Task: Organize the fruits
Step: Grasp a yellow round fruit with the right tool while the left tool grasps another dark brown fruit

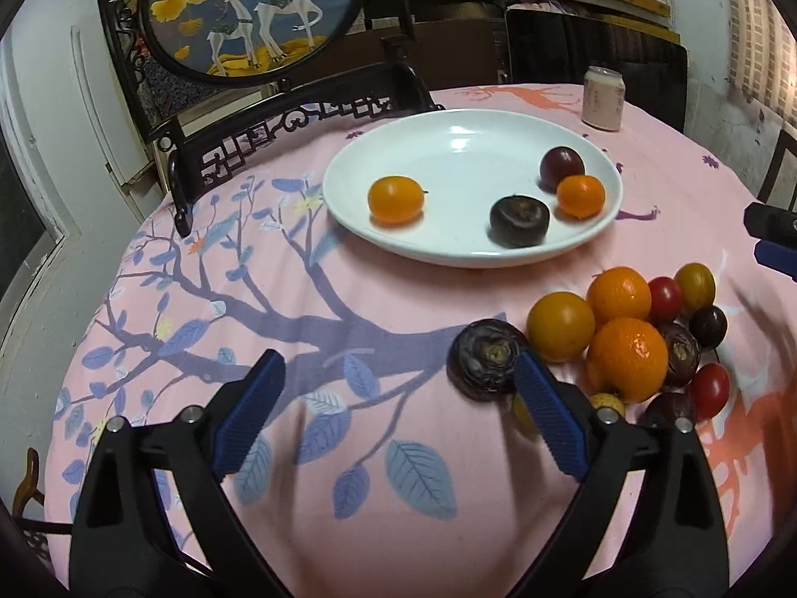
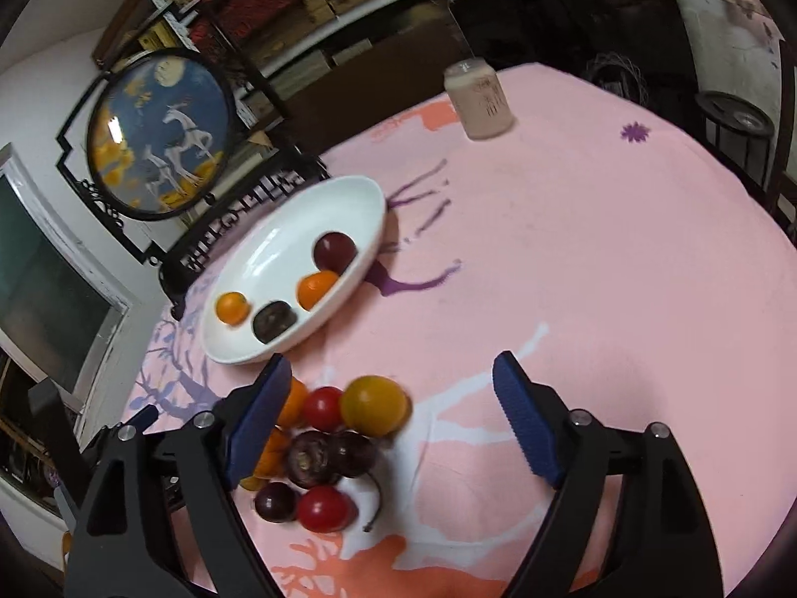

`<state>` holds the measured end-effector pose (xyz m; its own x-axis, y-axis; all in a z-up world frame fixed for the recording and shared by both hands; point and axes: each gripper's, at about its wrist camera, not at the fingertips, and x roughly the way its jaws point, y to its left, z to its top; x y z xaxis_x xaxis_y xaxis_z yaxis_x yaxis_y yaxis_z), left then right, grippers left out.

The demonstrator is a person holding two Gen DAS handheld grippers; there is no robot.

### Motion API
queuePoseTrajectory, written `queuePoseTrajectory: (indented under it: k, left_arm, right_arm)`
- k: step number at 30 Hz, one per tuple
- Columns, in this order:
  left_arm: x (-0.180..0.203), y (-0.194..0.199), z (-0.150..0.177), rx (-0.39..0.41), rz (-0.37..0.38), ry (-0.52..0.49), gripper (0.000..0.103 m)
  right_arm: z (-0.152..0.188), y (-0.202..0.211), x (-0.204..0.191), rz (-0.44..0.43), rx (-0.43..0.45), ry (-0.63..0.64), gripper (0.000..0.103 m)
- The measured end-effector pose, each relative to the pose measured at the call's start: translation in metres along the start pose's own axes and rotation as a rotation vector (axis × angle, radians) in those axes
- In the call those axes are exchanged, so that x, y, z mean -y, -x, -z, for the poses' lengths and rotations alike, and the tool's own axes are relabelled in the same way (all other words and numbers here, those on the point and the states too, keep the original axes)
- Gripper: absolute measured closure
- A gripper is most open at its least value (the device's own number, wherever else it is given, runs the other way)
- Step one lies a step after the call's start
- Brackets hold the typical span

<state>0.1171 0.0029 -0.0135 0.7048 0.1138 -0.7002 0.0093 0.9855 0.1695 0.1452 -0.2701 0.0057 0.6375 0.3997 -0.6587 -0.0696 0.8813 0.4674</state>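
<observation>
Now both tools are standing wide apart with nothing between their blue pads. The left tool (image 1: 398, 413) is hovering over the bare pink cloth of the counter (image 1: 348, 299), its right pad just beside a dark ridged fruit (image 1: 485, 359) that is lying at the near side of the loose pile. The right tool (image 2: 393, 418) is hanging over the same pile (image 2: 319, 448), with its left pad crossing in front of the oranges there and its right pad over open cloth.

The white plate (image 1: 348, 199) is sitting toward the far edge of the counter, and it is holding four pieces: an orange fruit (image 1: 396, 199) alone on its left side, a dark flat fruit (image 1: 519, 222) near the front rim, and a plum (image 1: 562, 168) touching a small orange (image 1: 580, 195) on the right side. The remaining fruits, namely oranges, a yellow one, red tomatoes and dark plums, are clustering together on the cloth nearer than the plate. A pale can (image 1: 602, 97) is standing upright near the far edge, well apart from the plate.
</observation>
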Motion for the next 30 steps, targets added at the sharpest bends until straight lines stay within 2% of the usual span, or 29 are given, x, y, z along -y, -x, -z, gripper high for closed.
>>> queuePoseTrajectory:
  k: [3, 18, 22, 25, 30]
  left_arm:
    - [0.003, -0.008, 0.001, -0.029, 0.014, -0.009, 0.008]
    - [0.002, -0.028, -0.009, -0.032, 0.045, -0.02, 0.002]
    - [-0.017, -0.026, -0.008, -0.05, -0.008, 0.024, 0.002]
    - [-0.027, -0.023, -0.005, -0.07, -0.001, 0.065, 0.002]
    - [-0.01, -0.022, -0.002, -0.048, -0.014, -0.001, 0.002]
  right_arm:
    - [0.003, -0.005, 0.003, -0.003, -0.045, -0.006, 0.02]
    - [0.002, -0.008, 0.001, -0.004, -0.059, -0.004, 0.02]
    - [0.001, -0.006, 0.002, -0.003, -0.053, -0.007, 0.02]
    - [0.002, -0.006, 0.001, 0.005, -0.057, -0.001, 0.02]
    - [0.003, -0.007, -0.003, 0.018, -0.068, 0.019, 0.02]
